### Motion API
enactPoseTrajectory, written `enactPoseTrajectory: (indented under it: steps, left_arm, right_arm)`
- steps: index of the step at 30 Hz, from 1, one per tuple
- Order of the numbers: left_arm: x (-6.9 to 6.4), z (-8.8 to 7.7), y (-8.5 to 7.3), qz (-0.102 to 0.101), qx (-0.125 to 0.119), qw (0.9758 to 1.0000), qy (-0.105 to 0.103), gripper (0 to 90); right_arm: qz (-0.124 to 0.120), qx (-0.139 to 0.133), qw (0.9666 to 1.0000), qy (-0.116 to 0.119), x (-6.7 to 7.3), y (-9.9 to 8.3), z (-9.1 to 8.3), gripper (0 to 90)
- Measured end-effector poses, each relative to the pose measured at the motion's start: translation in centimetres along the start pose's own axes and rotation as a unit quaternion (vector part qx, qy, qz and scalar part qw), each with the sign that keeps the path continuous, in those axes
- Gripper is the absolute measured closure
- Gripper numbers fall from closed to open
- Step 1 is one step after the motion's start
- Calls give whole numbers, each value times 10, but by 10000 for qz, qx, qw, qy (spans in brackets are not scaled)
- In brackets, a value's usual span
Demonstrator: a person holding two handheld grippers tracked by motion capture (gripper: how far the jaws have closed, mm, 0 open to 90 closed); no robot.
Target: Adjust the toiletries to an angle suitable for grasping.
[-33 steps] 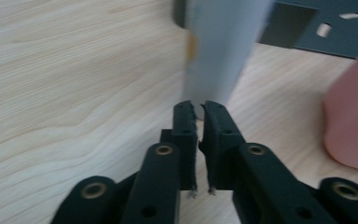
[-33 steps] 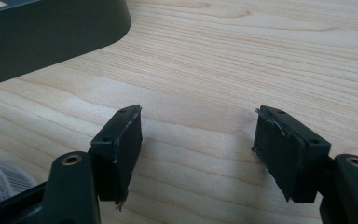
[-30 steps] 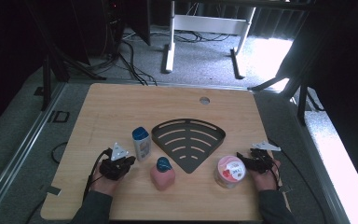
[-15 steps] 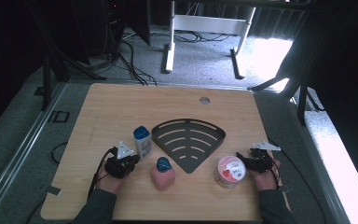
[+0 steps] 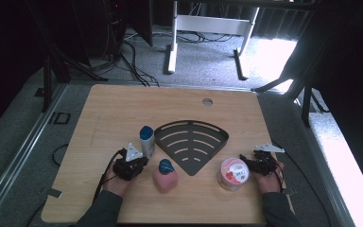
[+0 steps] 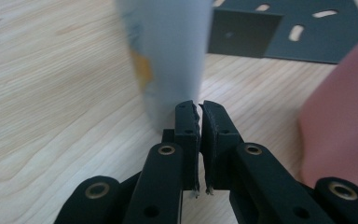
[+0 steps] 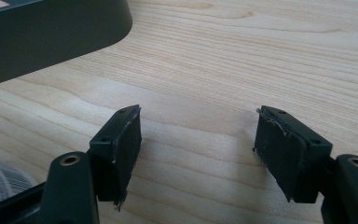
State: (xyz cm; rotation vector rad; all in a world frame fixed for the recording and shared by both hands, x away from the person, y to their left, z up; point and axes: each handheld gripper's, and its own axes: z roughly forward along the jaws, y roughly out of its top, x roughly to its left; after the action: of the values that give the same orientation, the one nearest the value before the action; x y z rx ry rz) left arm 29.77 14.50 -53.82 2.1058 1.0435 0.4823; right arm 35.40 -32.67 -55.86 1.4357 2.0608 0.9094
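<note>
Low in the left half of the frame, the left gripper (image 5: 137,164) has its jaws pressed together on nothing, tips just short of the white blue-capped bottle (image 5: 147,141). At lower right, the right gripper (image 5: 247,164) stands spread and empty beside the pink-lidded tub (image 5: 234,173).

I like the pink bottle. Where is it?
In the high view the pink bottle stands near the table's front edge, left of centre, between the left gripper and the dark fan-shaped rack.
</note>
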Motion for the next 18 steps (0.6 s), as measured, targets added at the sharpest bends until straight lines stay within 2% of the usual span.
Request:
enactPoseTrajectory:
  steps: [11, 15, 18]
  left_arm:
    - [-5, 10, 10, 236, -103, 9997, -11, 868]
    - [-6, 14, 12, 423, -24, 9991, 75, 862]
    - [-4, 15, 13, 477, -14, 9988, 142, 860]
  right_arm:
    - [-1, -2, 10000, 3, 0, 0, 0, 312]
    - [0, -1, 10000, 2, 0, 0, 0, 311]
    - [0, -1, 10000, 4, 0, 0, 0, 311]
